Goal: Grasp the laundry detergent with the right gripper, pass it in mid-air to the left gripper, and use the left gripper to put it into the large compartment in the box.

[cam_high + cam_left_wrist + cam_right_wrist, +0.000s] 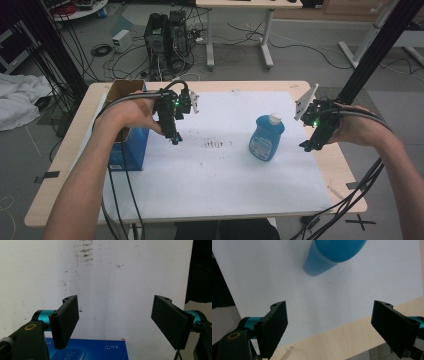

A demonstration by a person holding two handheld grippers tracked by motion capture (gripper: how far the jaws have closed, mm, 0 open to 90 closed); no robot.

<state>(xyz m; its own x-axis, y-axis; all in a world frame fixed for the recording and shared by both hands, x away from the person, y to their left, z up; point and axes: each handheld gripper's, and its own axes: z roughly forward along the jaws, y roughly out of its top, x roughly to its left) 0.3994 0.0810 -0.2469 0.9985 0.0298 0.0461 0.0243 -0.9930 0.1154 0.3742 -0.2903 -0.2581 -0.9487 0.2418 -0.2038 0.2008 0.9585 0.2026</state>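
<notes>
My right tongs (306, 146) are spread wide with nothing between them, angled down at the bench's (235, 202) right edge so they can come at the blue plastic bottle with the white cap (267, 137), which stands upright just beside them on the white sheet (220, 175). My left tongs (175, 139) hang spread and empty beside the open blue cardboard box (127, 145), out of the way.

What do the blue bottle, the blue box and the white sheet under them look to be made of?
Blue bottle: likely plastic, smooth with a slight sheen, white cap.
Blue box: looks like cardboard, brown inner flaps, printed blue outside.
White sheet: thin matte board or paper, flat with dark smudges; which one I cannot tell.
</notes>
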